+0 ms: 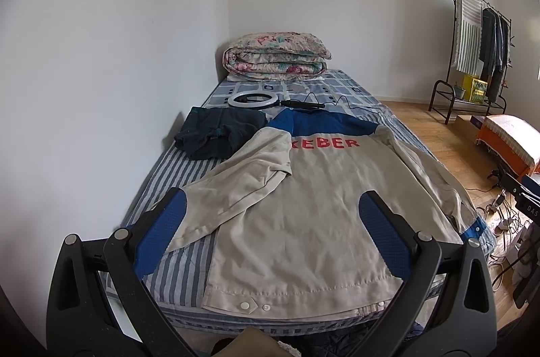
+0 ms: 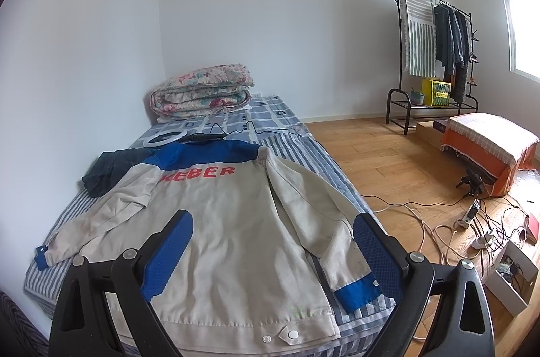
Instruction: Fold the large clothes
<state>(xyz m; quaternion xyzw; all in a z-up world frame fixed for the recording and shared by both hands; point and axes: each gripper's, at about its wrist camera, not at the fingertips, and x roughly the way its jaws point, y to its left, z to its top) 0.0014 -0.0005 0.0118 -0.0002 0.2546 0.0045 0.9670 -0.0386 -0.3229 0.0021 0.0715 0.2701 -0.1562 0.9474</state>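
Left tool (image 1: pixel 270 215) open, empty, above jacket (image 1: pixel 320 198) hem. Jacket back-up on bed (image 1: pixel 175 174), one; dark garment (image 1: pixel 216 134) beside its left shoulder, one. Right tool (image 2: pixel 273 239) likewise agape, empty, over hem. Fabric likely soft, light, limp; pinch at cuff (image 2: pixel 357 291) or hem corners. Two sleeves.
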